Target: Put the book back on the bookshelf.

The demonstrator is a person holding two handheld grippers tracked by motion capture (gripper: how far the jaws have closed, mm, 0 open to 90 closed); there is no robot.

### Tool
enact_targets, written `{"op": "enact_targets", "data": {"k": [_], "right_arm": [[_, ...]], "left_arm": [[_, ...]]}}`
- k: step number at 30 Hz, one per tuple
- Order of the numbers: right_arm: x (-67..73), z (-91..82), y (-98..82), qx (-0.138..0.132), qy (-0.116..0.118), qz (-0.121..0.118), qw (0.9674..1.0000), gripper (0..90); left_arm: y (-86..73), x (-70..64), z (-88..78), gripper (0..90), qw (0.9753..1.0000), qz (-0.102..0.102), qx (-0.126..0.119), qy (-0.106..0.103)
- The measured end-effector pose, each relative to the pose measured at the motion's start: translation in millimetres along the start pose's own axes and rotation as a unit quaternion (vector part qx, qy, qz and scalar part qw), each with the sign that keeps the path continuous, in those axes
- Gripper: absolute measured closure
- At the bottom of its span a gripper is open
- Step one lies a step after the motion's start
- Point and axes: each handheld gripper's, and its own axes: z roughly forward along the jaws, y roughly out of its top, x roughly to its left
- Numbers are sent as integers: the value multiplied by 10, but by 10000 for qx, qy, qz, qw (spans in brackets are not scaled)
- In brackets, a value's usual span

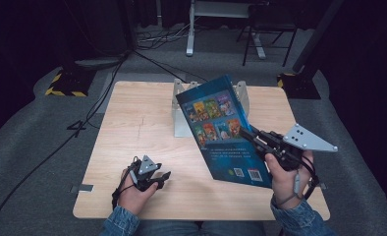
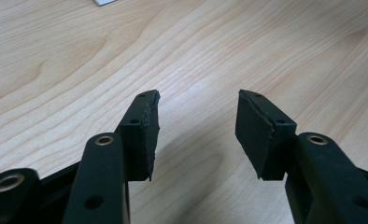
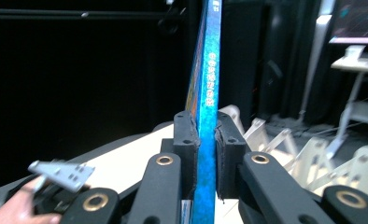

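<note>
You are in a recording lab. Black curtains (image 1: 29, 34) surround your wooden table (image 1: 132, 128). Cables (image 1: 103, 93) cross grey carpet (image 1: 34, 128), past hazard-striped stand bases (image 1: 64, 84).

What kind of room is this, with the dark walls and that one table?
Probably a recording studio or lab: black surroundings, cables across the grey floor, hazard-striped stand bases, and one wooden table where a person works with handheld tongs.

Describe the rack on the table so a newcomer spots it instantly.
Start at the wooden table. Near its far edge, mid-width, stands a pale grey slotted rack, partly hidden behind the blue book that the right tool holds up. It is the only pale upright frame standing on the tabletop.
</note>
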Motion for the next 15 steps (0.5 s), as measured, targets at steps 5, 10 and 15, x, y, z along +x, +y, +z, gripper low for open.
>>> {"op": "enact_targets", "data": {"k": [5,10,15], "right_arm": [[-16,-3,111,-283,-237,-202,9991,821],[-21,45,275,-641,-766,-624,9930,820],[-65,138,352,-779,-1138,-838,9869,820]], "left_arm": [[-20,22,7,499,9999,43,108,105],[-42,50,-16,499,9994,112,161,272],[-88,83,-65,499,9987,90,205,467]]}}
